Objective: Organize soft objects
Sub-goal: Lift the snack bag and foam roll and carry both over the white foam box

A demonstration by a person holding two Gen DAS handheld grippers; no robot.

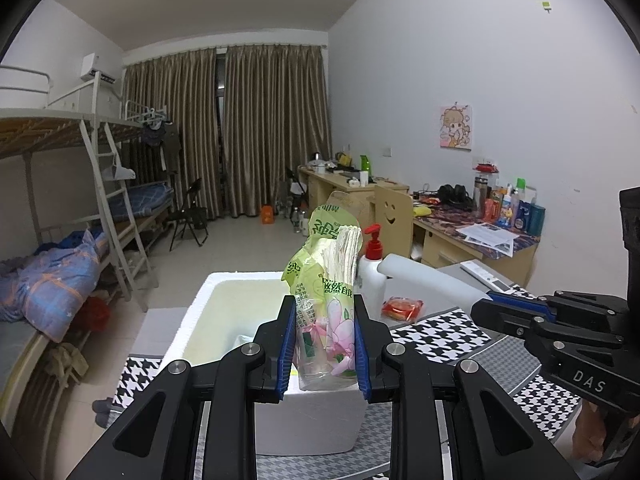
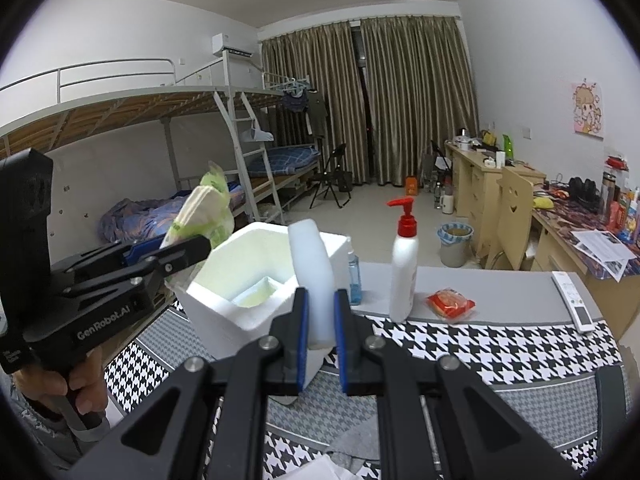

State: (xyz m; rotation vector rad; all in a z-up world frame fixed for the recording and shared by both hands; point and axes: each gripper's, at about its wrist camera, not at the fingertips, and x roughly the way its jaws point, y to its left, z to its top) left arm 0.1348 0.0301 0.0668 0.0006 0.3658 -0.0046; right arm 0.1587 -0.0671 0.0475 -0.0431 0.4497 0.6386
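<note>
A green plastic pack of tissues [image 1: 324, 264] with pink flower print stands upright between the blue pads of my left gripper [image 1: 324, 306], which is shut on its lower half. It hangs over the near wall of an open white foam box [image 1: 216, 292]. My right gripper [image 2: 320, 300] is shut on a white sponge block [image 2: 310, 256], held upright in front of the foam box [image 2: 240, 236]. In the right wrist view the left gripper [image 2: 196, 246] with the tissue pack [image 2: 204, 208] is at the box's left. In the left wrist view the right gripper [image 1: 486, 300] and sponge [image 1: 424, 276] come in from the right.
The box sits on a table with a houndstooth cloth [image 2: 480, 344]. Behind it stand a white pump bottle with a red top [image 2: 404, 272] and a small blue bottle [image 2: 354, 276]; a red packet [image 2: 450, 304] and a remote [image 2: 574, 306] lie further right. A hand [image 2: 76, 392] holds the left gripper's handle.
</note>
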